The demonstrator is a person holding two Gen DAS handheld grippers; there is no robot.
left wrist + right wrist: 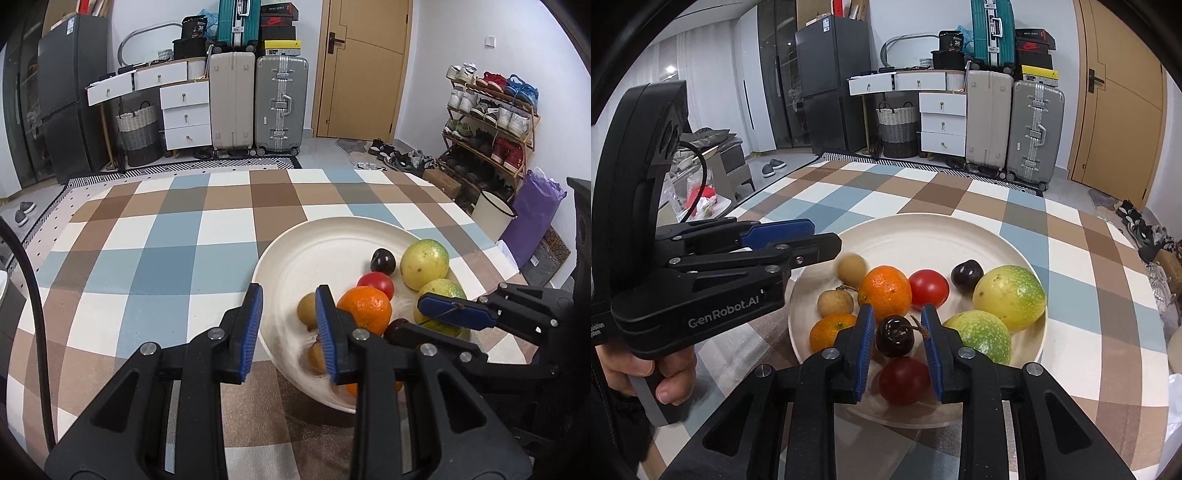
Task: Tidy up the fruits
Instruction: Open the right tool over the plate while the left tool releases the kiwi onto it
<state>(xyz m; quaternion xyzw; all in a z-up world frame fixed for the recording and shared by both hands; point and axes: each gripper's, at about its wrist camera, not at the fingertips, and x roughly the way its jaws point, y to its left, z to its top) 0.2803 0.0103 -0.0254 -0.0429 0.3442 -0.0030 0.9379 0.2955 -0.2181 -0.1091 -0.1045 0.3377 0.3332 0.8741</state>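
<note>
My left wrist camera sat just behind its blue-padded fingers [255, 325], angled down across the checked-cloth table [155, 236] toward the wooden door [365, 66], close over the near-left rim of the round cream plate [280, 251]. My right wrist camera looked from the plate's near-right side, equally close, facing the grey suitcases [1034, 129]. Both views shared the plate [923, 232], the tabletop [1089, 266] and the cluttered far wall, and each caught the other gripper.
</note>
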